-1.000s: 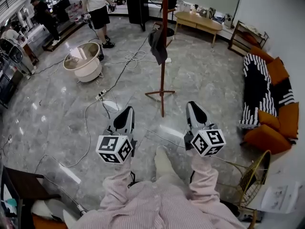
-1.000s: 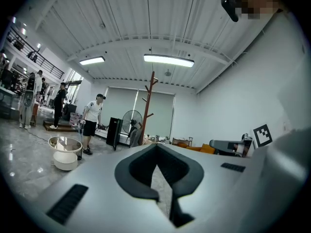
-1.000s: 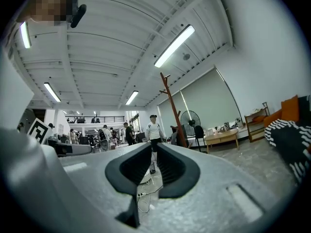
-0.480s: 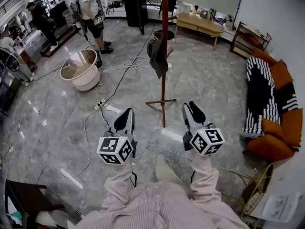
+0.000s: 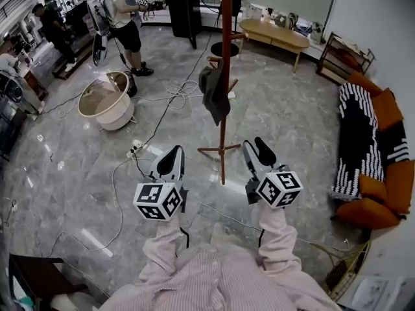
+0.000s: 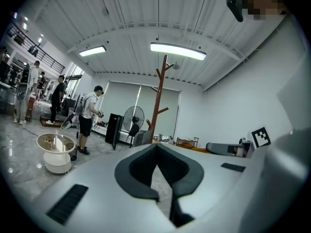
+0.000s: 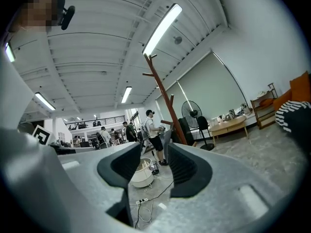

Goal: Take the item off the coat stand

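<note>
A red-brown wooden coat stand (image 5: 225,50) rises from the grey stone floor just ahead of me. A dark grey garment (image 5: 214,94) hangs from a peg partway up its pole. Both grippers are held low, short of the stand's base, and touch nothing. My left gripper (image 5: 174,153) is left of the pole with its pads meeting at the tips, empty. My right gripper (image 5: 255,148) is right of the pole; its jaws are opening, with nothing between them. The left gripper view shows the stand (image 6: 158,98) and the garment (image 6: 141,137) beyond the jaws. The right gripper view shows the pole (image 7: 163,96).
A white round tub (image 5: 104,101) stands at the left, with cables (image 5: 170,91) and a power strip (image 5: 136,146) on the floor. A person (image 5: 123,18) stands behind it. A black cabinet (image 5: 187,4), a wooden table (image 5: 272,31) and an orange sofa (image 5: 369,141) line the back and right.
The coat stand has come nearer and its base now lies between the two grippers. The right gripper's fingers have spread apart. The person at the back has shifted.
</note>
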`<state>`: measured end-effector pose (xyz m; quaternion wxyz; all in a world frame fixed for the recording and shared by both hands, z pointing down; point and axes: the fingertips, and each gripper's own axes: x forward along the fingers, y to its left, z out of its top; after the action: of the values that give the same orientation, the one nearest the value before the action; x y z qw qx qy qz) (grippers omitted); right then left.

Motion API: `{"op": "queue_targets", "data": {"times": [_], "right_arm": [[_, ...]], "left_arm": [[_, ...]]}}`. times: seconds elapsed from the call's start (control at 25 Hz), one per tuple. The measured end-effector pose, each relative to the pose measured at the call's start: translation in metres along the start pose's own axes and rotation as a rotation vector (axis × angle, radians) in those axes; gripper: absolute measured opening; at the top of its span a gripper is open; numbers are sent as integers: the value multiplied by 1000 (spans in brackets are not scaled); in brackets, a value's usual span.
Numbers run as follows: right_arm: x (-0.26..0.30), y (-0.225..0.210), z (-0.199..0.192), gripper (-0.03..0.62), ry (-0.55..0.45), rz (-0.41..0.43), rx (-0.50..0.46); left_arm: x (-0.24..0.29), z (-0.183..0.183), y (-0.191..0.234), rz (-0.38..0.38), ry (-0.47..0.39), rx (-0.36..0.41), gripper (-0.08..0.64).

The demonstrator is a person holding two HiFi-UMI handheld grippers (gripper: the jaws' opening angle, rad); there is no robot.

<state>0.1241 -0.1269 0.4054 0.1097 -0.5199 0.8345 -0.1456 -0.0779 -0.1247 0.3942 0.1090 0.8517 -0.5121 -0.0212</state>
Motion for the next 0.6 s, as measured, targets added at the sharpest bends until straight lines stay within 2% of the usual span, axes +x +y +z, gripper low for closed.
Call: {"op": "queue_targets", "data": {"times": [0.6], "right_arm": [[109, -31, -4, 193, 49, 43, 48]], "left_arm": [[70, -2, 51, 42, 46, -35, 2]]}}
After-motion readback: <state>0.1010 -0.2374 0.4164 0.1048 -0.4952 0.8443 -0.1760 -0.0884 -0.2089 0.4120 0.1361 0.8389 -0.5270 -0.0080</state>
